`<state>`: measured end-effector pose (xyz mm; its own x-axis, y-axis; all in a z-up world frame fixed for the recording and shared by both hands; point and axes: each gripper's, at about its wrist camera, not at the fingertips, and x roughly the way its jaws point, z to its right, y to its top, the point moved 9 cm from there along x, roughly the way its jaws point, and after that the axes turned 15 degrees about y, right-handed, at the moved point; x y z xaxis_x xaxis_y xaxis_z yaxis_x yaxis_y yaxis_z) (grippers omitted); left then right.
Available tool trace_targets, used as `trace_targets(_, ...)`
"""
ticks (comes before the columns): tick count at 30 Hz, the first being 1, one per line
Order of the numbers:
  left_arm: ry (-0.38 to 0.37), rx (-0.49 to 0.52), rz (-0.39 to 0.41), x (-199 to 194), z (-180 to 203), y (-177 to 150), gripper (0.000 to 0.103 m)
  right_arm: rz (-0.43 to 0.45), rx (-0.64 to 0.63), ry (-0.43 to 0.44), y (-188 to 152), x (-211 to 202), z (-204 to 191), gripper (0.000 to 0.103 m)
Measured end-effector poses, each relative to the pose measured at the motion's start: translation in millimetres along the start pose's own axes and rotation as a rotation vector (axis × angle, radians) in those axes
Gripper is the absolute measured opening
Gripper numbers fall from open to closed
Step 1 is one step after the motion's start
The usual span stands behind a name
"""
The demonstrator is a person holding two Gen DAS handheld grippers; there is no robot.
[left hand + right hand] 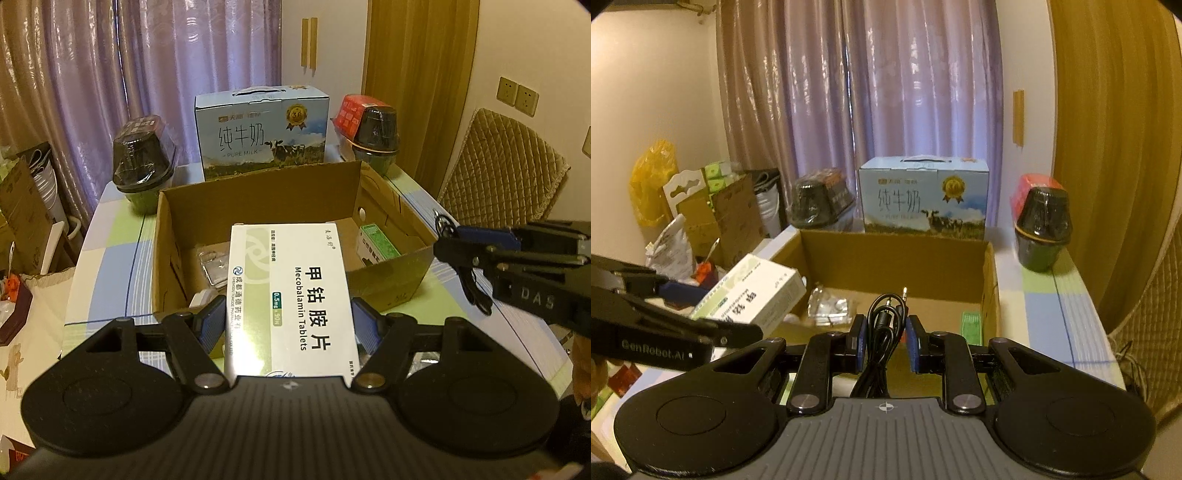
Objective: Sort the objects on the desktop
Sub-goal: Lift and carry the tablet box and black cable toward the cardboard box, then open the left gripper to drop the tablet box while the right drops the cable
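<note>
My left gripper [290, 325] is shut on a white and green Mecobalamin tablet box [290, 291], held just above the near wall of an open cardboard box [391, 280]. In the right wrist view that tablet box [757, 295] hangs at the left over the carton's [894, 245] near-left corner. My right gripper [885, 343] is shut on a coiled black audio cable [884, 325], its jack plug pointing up. From the left wrist view the right gripper [465, 247] sits off the carton's right corner with the black cable [471, 284] dangling. Inside the carton lie foil blister packs [827, 306] and a small green box [375, 245].
A blue milk carton [262, 129] stands behind the cardboard box, flanked by two wrapped dark pots [144, 162] [373, 129]. The checked tablecloth [107, 254] runs to edges on both sides. A padded chair back [498, 166] is at the right, and clutter [701, 221] is left of the table.
</note>
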<state>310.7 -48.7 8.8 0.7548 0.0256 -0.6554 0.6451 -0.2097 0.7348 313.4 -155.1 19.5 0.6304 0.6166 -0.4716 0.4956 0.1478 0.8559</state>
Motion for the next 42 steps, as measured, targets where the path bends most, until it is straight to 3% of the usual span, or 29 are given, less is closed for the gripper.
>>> trace_targets(17, 0.010, -0.005, 0.023, 54, -22, 56, 0.067, 0.005, 0.023, -0.003, 49, 56, 44, 0.019)
trace_targets(29, -0.021, -0.025, -0.013, 108, -14, 65, 0.067, -0.034, 0.057, -0.007, 43, 96, 71, 0.019)
trace_targets(33, -0.032, -0.075, -0.028, 122, -15, 66, 0.068, -0.042, 0.070, -0.009, 38, 104, 77, 0.019)
trace_targets(42, -0.019, -0.082, -0.027, 124, -20, 62, 0.068, -0.047, 0.089, -0.010, 31, 109, 86, 0.019)
